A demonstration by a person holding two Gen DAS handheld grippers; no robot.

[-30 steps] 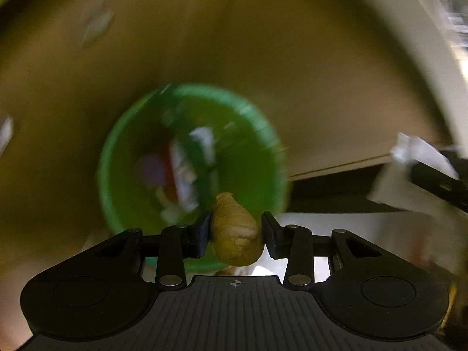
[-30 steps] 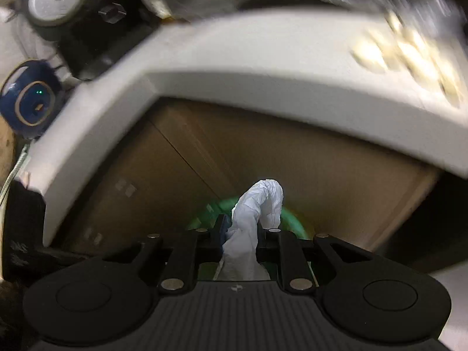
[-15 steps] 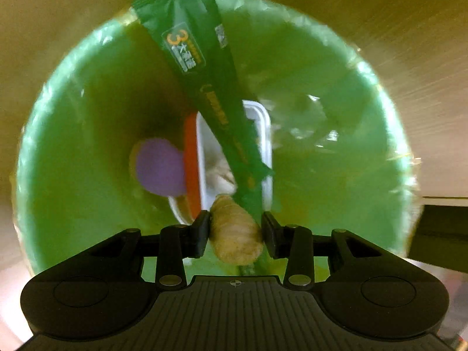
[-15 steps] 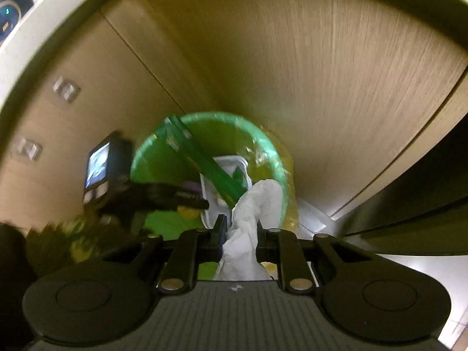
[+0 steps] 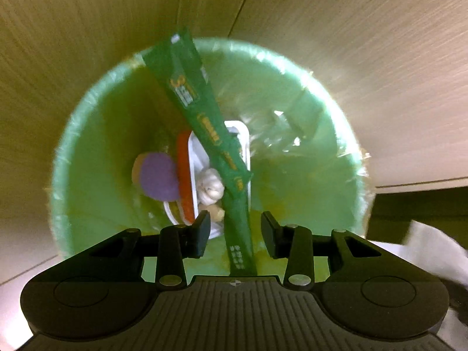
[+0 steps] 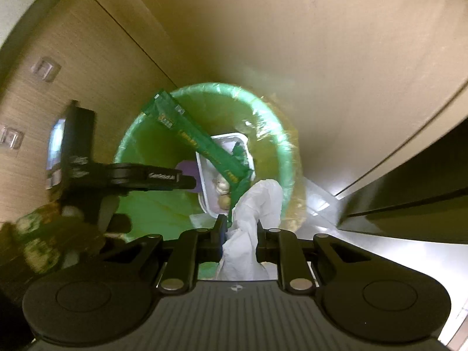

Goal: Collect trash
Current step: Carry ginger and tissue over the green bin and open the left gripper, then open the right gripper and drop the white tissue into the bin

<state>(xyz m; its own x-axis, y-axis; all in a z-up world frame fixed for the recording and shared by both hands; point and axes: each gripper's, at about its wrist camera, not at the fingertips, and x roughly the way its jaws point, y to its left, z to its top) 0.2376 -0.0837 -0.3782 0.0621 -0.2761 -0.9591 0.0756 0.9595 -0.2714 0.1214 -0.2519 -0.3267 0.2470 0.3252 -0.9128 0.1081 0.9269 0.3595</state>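
Observation:
A green-lined bin point(image 5: 96, 134) stands on the floor below both grippers; it also shows in the right wrist view point(image 6: 140, 134). Inside lie a long green packet point(image 5: 204, 122), a white tray point(image 5: 242, 134), a purple disc point(image 5: 159, 180), a garlic bulb point(image 5: 210, 181) and a tan ginger piece point(image 5: 217, 213). My left gripper point(image 5: 235, 231) is open and empty over the bin. My right gripper point(image 6: 241, 238) is shut on a crumpled white tissue point(image 6: 257, 201) above the bin's near rim. The tissue shows at the right edge of the left wrist view point(image 5: 433, 248).
Wood-grain cabinet doors point(image 6: 263, 44) stand behind the bin. A dark gap under a cabinet point(image 6: 409, 190) lies to the right, above pale floor point(image 6: 321, 204). The left gripper body point(image 6: 117, 175) reaches in from the left in the right wrist view.
My left gripper has opened and the ginger piece has dropped into the white tray in the bin. My right gripper has moved closer over the bin, still holding the tissue.

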